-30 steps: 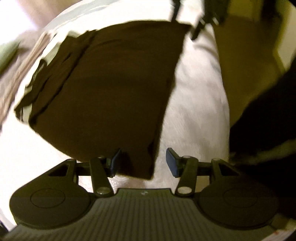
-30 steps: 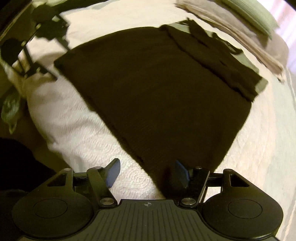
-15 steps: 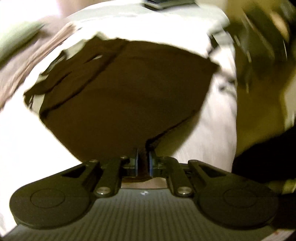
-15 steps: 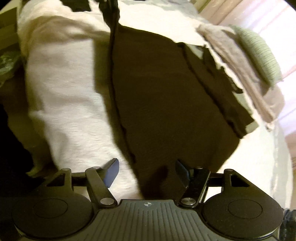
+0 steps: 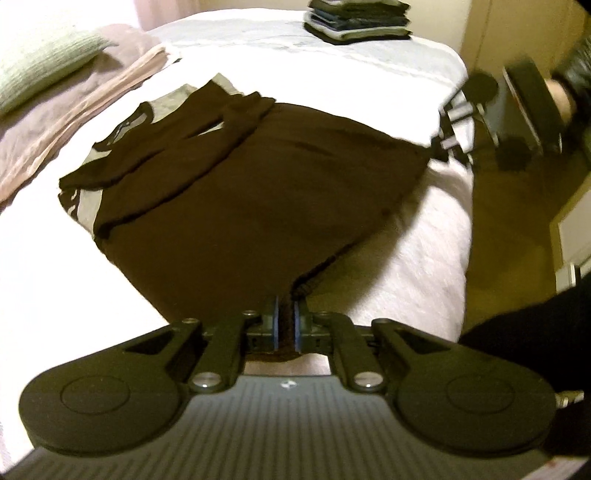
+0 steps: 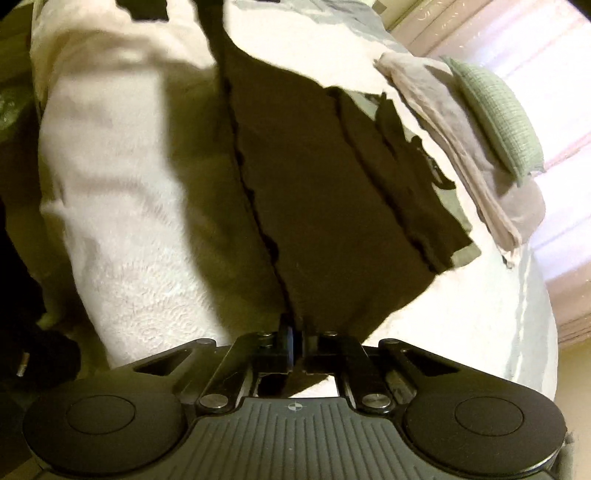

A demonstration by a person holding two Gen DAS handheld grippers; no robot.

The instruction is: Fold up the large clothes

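two grippers, each pinching a near hem corner | left gripper (image 5: 286, 325) clamped on dark brown garment (image 5: 258, 192), jaws just closed | right gripper (image 6: 295, 345) likewise, jaws just closed | garment spread flat on white bedspread (image 5: 332, 74) | green pillow (image 5: 40, 62) beyond | folded clothes stack (image 5: 356, 18) at far edge

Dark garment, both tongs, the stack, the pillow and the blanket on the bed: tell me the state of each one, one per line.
Dark garment: spread on the bed, sleeves folded in, near hem corners pinched and raised.
Left tongs: just closed, shut on the garment's hem corner.
Right tongs: just closed, shut on the garment's other hem corner.
Stack of clothes: folded, piled at the far edge.
Green pillow: lying on the blanket.
Blanket: folded, lying flat.
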